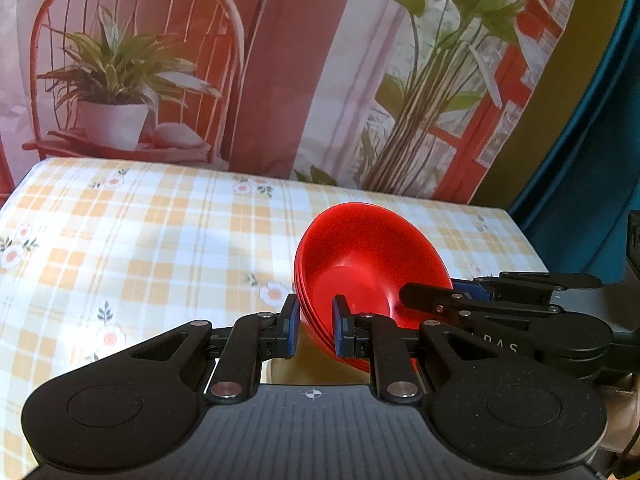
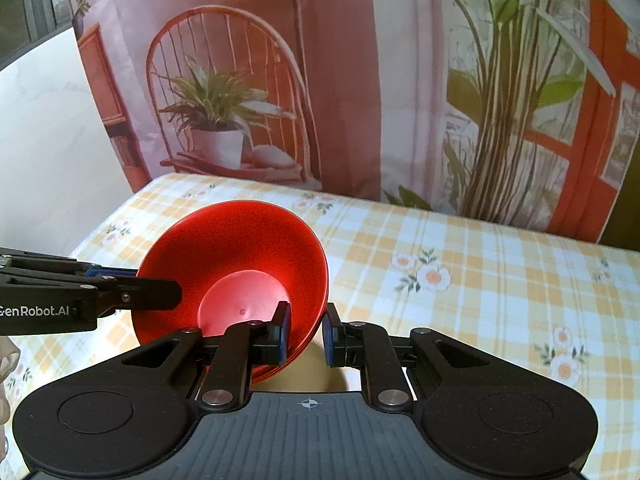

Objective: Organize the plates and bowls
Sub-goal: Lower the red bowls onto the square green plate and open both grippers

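Left claw: clamped on rim of stacked red bowls, lower rims hidden behind its fingers | bowls: glossy, round, nested, tilted, mouths toward 12 o'clock, above checked floral cloth on surface | right claw: clamped on opposite rim.

Both views bright, warm/reddish cast, light soft & even. Red bowls saturated, faint sheen inside, no hard glare. Soft shadow on checked cloth just beside the bowls; pale light patch on cloth at left in left-wrist view. Heavy fisheye: counter edge and printed backdrop bow at the borders, dark vignette in corners. Centre fairly sharp, backdrop slightly soft, edges smeared.
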Motion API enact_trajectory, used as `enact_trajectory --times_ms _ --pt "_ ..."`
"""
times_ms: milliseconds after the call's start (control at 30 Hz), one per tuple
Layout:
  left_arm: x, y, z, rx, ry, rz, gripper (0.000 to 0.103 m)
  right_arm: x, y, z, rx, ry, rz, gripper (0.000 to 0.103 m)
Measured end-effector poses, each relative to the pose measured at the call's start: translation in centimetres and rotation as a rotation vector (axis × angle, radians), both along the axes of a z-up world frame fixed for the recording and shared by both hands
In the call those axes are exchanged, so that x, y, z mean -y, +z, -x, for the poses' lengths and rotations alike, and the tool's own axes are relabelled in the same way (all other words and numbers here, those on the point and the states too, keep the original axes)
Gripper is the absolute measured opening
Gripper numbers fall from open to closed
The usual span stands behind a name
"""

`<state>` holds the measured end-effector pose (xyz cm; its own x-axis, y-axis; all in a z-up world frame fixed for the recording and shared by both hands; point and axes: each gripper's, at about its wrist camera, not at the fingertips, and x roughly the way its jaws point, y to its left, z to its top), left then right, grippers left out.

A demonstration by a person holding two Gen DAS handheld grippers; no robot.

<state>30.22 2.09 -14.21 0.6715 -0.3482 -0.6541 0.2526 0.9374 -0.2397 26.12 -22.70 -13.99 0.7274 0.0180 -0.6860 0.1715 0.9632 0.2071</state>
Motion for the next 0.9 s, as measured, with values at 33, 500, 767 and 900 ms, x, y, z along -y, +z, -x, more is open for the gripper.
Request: enact_trajectory --times_ms 33,500,767,900 --pt "0.0 -0.1 0.2 -0.005 -0.002 -0.001 0.018 -0.1 -0.2 0.3 -0.003 -0.002 -0.004 0.015" --pt "0.4 -2.4 2.7 -0.049 -0.012 0.005 0.018 -1.1 -2.2 3.1 -0.042 -0.009 -0.031 0.014" --pt "0.1 -3.5 2.8 -0.070 -0.011 0.012 0.018 -1.4 -2.8 3.4 -0.060 -0.007 -0.034 0.014" --pt "0.0 -3.9 2.6 -0.081 -0.009 0.014 0.018 -1.5 -2.9 3.3 -0.066 -0.006 -0.035 0.014"
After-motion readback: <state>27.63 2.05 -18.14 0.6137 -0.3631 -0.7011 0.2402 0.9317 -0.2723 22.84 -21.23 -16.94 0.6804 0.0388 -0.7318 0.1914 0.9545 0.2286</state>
